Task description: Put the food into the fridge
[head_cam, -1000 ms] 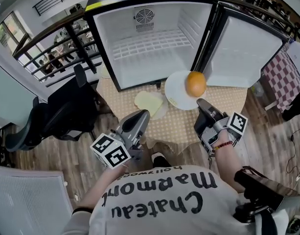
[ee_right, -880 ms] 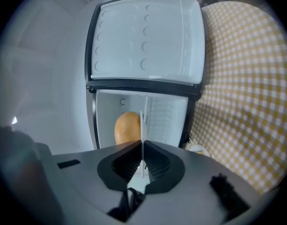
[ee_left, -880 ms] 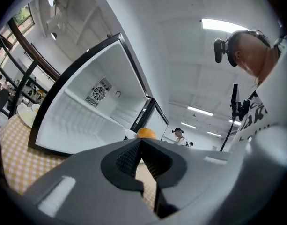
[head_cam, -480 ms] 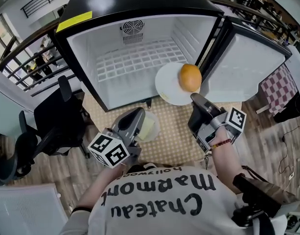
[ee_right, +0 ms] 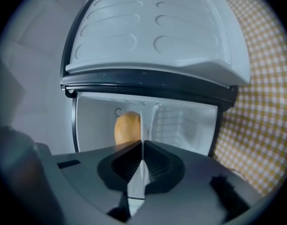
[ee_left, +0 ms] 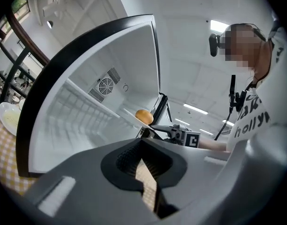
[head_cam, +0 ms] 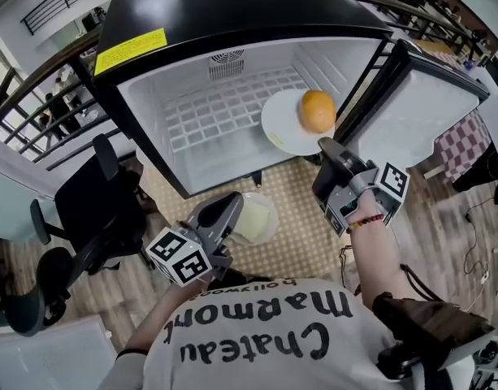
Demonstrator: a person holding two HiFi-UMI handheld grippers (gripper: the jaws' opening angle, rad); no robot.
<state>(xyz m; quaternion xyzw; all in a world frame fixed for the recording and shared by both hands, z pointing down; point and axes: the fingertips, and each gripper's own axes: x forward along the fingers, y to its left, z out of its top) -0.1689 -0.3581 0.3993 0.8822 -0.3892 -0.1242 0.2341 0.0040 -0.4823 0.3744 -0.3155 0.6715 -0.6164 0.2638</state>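
Observation:
An orange (head_cam: 318,110) lies on a white plate (head_cam: 285,124). My right gripper (head_cam: 323,145) is shut on the plate's near rim and holds it level in the mouth of the open fridge (head_cam: 224,112), at the right side, above the wire shelf. In the right gripper view the plate (ee_right: 143,125) shows edge-on between the jaws, with the orange (ee_right: 127,128) to its left. My left gripper (head_cam: 232,204) hovers low before the fridge. Its jaws stand a narrow slit apart and nothing is held (ee_left: 143,161). The orange (ee_left: 144,116) also shows in that view.
A second plate of pale yellow food (head_cam: 257,218) rests on the checked cloth (head_cam: 293,218) beside my left gripper. The fridge door (head_cam: 419,112) stands swung open at the right. A black office chair (head_cam: 102,210) is at the left, with railings behind it.
My right gripper has carried the plate and orange forward, from over the checked cloth into the fridge's opening. My left gripper has moved forward too, beside the plate of pale food.

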